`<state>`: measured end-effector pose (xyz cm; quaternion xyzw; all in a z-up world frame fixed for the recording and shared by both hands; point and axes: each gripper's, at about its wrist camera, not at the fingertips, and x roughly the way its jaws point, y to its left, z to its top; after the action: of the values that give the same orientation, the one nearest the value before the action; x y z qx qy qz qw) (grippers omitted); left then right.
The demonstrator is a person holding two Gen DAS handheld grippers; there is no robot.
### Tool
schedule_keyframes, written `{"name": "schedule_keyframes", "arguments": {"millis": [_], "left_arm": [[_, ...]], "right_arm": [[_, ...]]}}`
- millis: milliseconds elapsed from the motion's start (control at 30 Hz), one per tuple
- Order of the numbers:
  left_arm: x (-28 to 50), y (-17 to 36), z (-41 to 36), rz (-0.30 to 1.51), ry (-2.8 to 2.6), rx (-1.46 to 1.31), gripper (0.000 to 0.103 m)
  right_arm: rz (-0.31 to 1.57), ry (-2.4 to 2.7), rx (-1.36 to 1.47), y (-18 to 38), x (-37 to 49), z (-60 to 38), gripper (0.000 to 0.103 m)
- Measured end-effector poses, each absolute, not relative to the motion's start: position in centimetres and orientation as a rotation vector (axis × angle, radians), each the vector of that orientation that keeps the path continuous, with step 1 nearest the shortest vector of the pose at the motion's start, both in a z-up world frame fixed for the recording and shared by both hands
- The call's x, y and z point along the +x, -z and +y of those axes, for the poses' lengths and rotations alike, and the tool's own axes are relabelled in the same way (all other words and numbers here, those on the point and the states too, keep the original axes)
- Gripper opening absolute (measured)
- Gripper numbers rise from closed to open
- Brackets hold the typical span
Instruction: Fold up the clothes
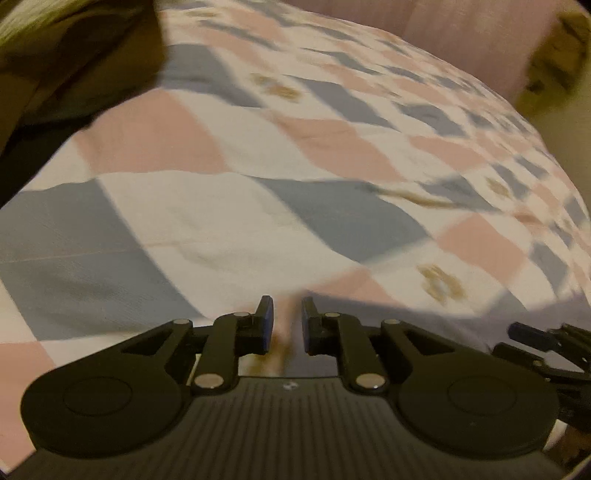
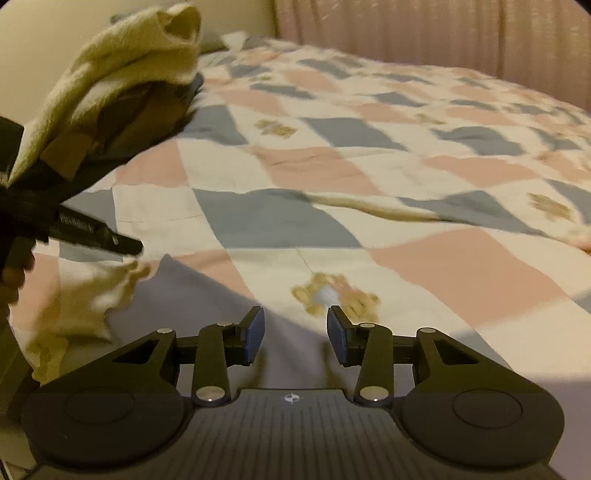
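On quilt [image 2: 369, 166], far left: clothes pile [image 2: 122, 85], 1 cream fuzzy piece over brown ones, crumpled.
Near edge: lavender cloth [image 2: 207, 295], smooth, blurred.
Left gripper [image 1: 287, 325]: pads nearly together, fabric between; cannot tell if pinched.
Right gripper [image 2: 295, 332]: jaws apart, empty.

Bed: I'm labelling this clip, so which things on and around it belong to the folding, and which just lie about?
Job: lavender garment, clothes pile, left gripper, right gripper.
Just lying about: checked bedspread, pink curtain.
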<state>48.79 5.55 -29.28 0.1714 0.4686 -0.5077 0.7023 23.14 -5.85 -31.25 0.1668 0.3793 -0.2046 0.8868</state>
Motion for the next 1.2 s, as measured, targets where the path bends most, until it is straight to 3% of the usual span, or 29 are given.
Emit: {"name": "schedule_keyframes", "arguments": {"millis": [233,333,500,667,767,833,900,1000,1100,1200], "left_arm": [[44.0,33.9,6.9,1.121,1.090,0.616,0.014],[44.5,32.7,7.7,1.098,1.009,0.616,0.011],[41.8,30.3,5.4,0.996,1.126,0.627,0.015],[39.6,33.9,3.1,1.104,1.041,0.739,0.019],[38.5,32.0,3.0,1.087,1.019,0.774,0.019],[37.4,30.1,2.5,1.066,1.023,0.808,0.025],[36.0,28.2,2.0,1.055,1.054,0.829,0.038],[33.4,26.1,0.7,1.047,1.116,0.851,0.046],[30.5,25.7,-1.1,1.057,1.199,0.894,0.047],[27.9,25.1,-2.4,1.052,1.301,0.954,0.047]], "right_arm": [[0.960,0.415,0.356,34.5,19.1,-2.3,0.040],[0.927,0.343,0.310,33.7,19.1,-0.6,0.036],[0.840,0.590,0.350,32.4,16.8,-2.9,0.036],[0.925,0.710,0.417,35.0,13.8,-4.4,0.039],[0.901,0.596,0.427,33.9,13.4,-2.4,0.037],[0.876,0.598,0.465,32.2,12.6,-1.6,0.042],[0.872,0.679,0.502,30.7,11.1,-1.8,0.047],[0.877,0.845,0.578,29.1,7.7,-3.0,0.055],[0.870,1.042,0.660,27.8,3.8,-4.0,0.067],[0.838,1.216,0.718,26.4,0.7,-3.5,0.071]]}}
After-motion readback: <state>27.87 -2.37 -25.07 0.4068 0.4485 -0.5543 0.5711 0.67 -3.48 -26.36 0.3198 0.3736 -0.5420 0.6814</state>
